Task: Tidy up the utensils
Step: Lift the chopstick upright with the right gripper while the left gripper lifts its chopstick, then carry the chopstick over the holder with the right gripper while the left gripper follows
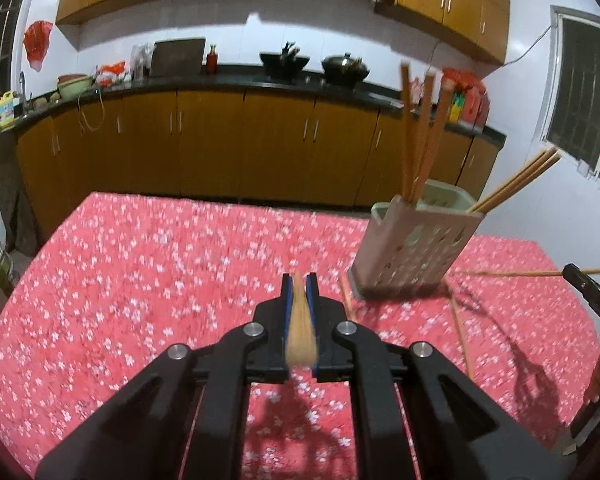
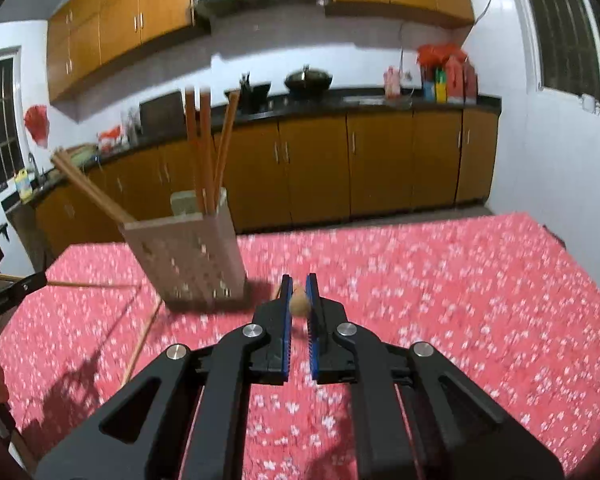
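A beige perforated utensil holder [image 1: 412, 248] stands on the red floral tablecloth [image 1: 148, 264] and holds several wooden chopsticks [image 1: 420, 128]. It also shows in the right wrist view [image 2: 188, 256]. My left gripper [image 1: 299, 280] is shut on a wooden chopstick [image 1: 300, 328], seen end on, left of the holder. My right gripper [image 2: 299, 280] is shut on another chopstick [image 2: 299, 303], right of the holder. The right gripper [image 1: 580, 280] shows at the right edge of the left wrist view with its chopstick [image 1: 516, 273]. Two loose chopsticks [image 1: 462, 336] lie by the holder.
A loose chopstick [image 2: 142, 340] lies left of the holder base in the right wrist view. The left gripper [image 2: 16, 288] shows at that view's left edge. Behind the table stand wooden cabinets [image 1: 220, 144] and a dark counter with woks [image 1: 344, 66].
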Action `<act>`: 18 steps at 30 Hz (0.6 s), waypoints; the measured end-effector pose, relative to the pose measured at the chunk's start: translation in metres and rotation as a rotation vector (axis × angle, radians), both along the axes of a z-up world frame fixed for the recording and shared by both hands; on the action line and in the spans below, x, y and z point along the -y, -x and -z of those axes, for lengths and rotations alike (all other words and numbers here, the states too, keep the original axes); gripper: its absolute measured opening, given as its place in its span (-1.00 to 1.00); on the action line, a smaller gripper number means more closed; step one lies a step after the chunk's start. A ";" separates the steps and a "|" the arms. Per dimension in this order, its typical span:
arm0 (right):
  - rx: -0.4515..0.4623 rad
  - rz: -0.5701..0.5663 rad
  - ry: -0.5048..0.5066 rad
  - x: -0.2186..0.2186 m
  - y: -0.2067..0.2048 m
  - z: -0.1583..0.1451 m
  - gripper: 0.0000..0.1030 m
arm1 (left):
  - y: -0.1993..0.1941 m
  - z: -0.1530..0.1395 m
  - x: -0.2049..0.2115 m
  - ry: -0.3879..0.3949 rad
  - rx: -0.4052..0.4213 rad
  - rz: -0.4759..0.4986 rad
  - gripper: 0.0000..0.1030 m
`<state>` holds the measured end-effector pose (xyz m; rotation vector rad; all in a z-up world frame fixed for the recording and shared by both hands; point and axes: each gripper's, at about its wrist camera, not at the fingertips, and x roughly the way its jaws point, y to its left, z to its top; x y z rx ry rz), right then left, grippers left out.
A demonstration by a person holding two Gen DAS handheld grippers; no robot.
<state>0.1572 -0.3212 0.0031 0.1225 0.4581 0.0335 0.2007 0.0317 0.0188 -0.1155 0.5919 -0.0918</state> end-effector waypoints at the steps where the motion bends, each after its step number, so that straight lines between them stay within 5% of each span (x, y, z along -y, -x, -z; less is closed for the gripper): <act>1: 0.019 0.002 -0.001 0.000 0.001 -0.004 -0.86 | 0.002 -0.005 0.000 0.005 0.016 0.004 -0.85; 18: 0.117 -0.044 -0.051 -0.001 0.010 -0.036 -0.86 | 0.020 -0.046 0.005 0.055 0.135 0.071 -0.85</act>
